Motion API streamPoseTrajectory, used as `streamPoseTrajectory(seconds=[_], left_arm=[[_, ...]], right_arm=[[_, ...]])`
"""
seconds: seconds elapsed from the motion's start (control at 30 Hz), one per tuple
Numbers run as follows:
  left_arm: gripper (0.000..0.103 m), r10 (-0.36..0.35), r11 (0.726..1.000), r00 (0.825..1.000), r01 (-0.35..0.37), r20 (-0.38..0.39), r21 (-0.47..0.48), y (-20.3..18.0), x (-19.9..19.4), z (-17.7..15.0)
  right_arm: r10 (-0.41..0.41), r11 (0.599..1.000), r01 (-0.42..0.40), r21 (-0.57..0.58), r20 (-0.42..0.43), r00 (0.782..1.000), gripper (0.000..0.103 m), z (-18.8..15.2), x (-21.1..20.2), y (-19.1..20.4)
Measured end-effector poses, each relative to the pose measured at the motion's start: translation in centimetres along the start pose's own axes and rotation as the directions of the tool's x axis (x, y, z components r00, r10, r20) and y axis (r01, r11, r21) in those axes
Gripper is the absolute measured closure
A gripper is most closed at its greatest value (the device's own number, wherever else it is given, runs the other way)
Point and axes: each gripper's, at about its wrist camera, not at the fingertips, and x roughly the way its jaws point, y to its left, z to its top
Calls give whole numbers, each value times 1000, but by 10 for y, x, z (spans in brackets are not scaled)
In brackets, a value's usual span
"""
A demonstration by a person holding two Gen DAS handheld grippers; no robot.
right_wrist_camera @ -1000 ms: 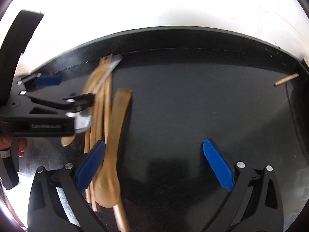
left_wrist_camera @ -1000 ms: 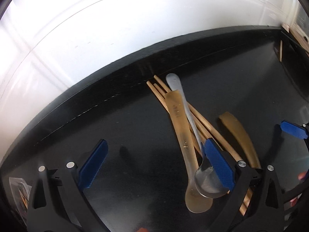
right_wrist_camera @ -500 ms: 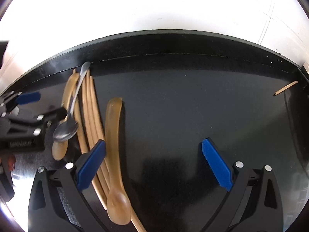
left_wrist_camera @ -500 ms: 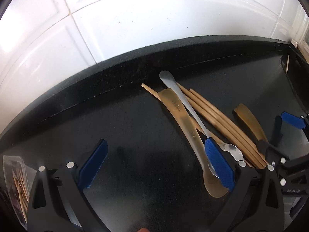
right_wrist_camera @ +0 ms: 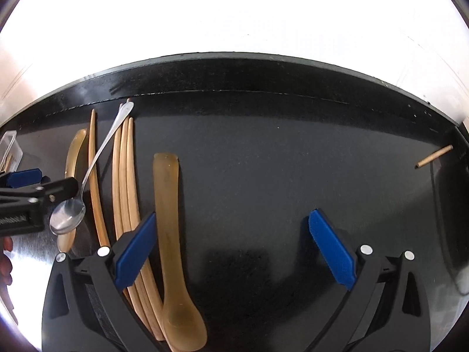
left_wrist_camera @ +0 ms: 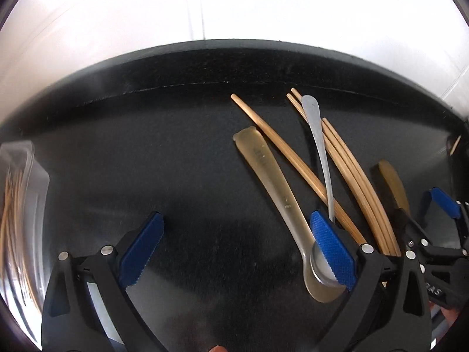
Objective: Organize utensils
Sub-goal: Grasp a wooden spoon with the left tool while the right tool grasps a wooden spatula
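On the black counter (left_wrist_camera: 181, 182) lie an amber plastic spoon (left_wrist_camera: 269, 182), a metal spoon (left_wrist_camera: 319, 146), several wooden chopsticks (left_wrist_camera: 351, 176) and a second amber spoon (left_wrist_camera: 392, 182). My left gripper (left_wrist_camera: 237, 249) is open, and the metal spoon's bowl sits half hidden under its right finger. In the right wrist view my right gripper (right_wrist_camera: 234, 252) is open, with the second amber spoon (right_wrist_camera: 168, 220) just inside its left finger and the chopsticks (right_wrist_camera: 126, 176) passing under that finger. The metal spoon (right_wrist_camera: 69, 217) rests on the first amber spoon (right_wrist_camera: 73, 152) beside the left gripper (right_wrist_camera: 47, 180).
A clear container (left_wrist_camera: 17, 205) holding chopsticks stands at the far left. One chopstick (right_wrist_camera: 433, 160) leans at the far right by a dark box. A white tiled wall (left_wrist_camera: 234, 14) rises behind the counter's raised back edge. The right gripper (left_wrist_camera: 428, 217) is close on the right.
The left gripper has drawn back to the left of the pile. One chopstick and the left amber spoon now lie apart from the bundle. The right gripper has closed in on the second amber spoon.
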Motion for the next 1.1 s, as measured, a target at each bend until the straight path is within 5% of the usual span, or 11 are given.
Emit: streamPoseTrajectory(seconds=[0.27, 0.7, 0.93, 1.0, 1.03, 1.07, 1.1], left_arm=[[5, 12, 999, 1000, -12, 9, -29, 24, 3, -4], [5, 128, 988, 978, -111, 162, -106, -61, -2, -69], [5, 143, 986, 968, -121, 205, -118, -67, -2, -97], [15, 132, 988, 968, -111, 212, -109, -68, -5, -100], [66, 101, 994, 962, -85, 254, -71, -68, -9, -100], [89, 61, 998, 963, -62, 262, -1, -78, -11, -100], [90, 94, 993, 962, -109, 257, 43, -91, -11, -102]], right_arm=[[48, 997, -44, -69, 44, 998, 5, -6, -7, -4], [111, 981, -105, -162, 33, 993, 5, 8, 0, -7], [114, 981, -107, -162, 34, 993, 5, 2, -1, -10], [123, 977, -115, -179, 34, 992, 7, 1, 1, -7], [135, 973, -123, -196, 47, 990, 31, -1, 1, -1], [146, 968, -129, -215, 69, 987, 55, -3, -3, 4], [110, 965, -88, -246, 74, 991, 91, -5, -8, 13]])
